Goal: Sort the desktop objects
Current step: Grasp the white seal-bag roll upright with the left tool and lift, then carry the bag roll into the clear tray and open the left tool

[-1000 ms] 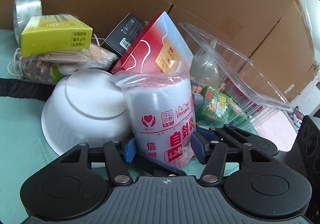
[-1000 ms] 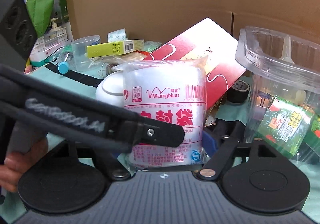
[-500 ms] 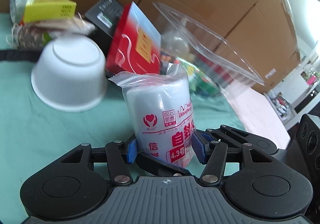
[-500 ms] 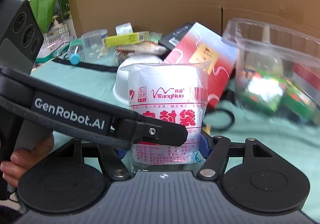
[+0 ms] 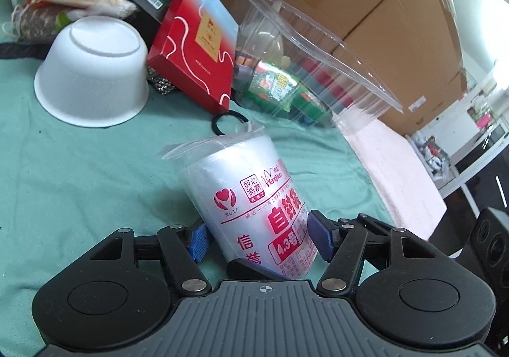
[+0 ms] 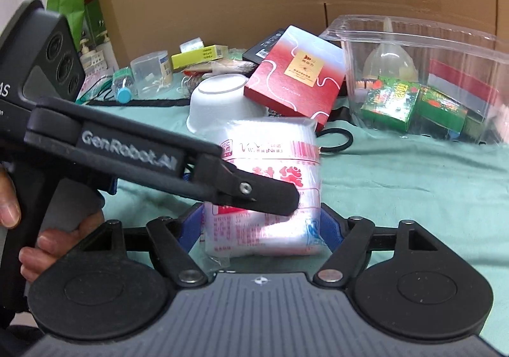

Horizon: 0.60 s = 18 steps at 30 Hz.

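A: Left wrist view is showing the left tongs [image 5: 259, 237] straddling the roll of zip bags [image 5: 251, 207]; their jaws are opening, and a gap is showing between the left blue pad [image 5: 198, 239] and the roll, so they are not pinching it.

B: Right wrist view is showing the right tongs [image 6: 261, 223] around the same roll [image 6: 270, 172]. Those jaws are opening too, though whether the pads are pressing I cannot tell.

A: Where is the roll sitting?

B: It is standing on the green counter [image 5: 79, 172], tilting, well in front of the white bowl [image 5: 92, 67]. Just right of the bowl, the red box [image 5: 194, 45] is leaning, and further right the clear container [image 6: 423, 77] is holding green packets [image 6: 391, 102].
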Each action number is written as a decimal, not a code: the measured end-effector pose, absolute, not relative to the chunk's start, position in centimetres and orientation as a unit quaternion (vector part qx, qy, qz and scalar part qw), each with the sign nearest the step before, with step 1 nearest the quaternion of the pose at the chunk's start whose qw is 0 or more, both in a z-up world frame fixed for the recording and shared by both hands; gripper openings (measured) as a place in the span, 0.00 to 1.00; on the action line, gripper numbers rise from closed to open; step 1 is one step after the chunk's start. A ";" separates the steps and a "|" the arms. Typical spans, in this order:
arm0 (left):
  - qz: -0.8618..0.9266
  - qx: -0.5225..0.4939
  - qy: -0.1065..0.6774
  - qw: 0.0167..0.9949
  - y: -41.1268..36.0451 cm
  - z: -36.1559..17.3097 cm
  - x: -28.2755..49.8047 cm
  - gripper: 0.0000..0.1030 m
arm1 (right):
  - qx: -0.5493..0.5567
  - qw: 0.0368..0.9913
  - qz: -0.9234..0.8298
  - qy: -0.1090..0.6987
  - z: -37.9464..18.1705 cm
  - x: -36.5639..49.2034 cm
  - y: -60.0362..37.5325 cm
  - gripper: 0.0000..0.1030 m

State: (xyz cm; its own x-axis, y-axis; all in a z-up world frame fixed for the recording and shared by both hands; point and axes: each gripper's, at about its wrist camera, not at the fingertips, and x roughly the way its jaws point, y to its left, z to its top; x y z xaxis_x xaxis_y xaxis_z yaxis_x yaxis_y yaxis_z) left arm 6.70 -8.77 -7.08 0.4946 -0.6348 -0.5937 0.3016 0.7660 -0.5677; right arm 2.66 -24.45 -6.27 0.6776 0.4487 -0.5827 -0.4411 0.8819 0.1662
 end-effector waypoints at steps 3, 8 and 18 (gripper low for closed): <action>-0.277 -0.188 0.416 0.846 -9.0 -7.0 6.9 0.71 | 0.014 0.916 0.241 0.320 -6.5 2.9 -24.6 0.78; -0.270 -0.188 0.415 0.848 -9.4 -6.9 7.2 0.72 | 0.019 0.918 0.240 0.316 -6.7 3.0 -24.7 0.74; -0.295 -0.162 0.372 0.865 -11.3 -2.8 6.3 0.68 | 0.007 0.937 0.224 0.268 -2.9 1.3 -26.1 0.67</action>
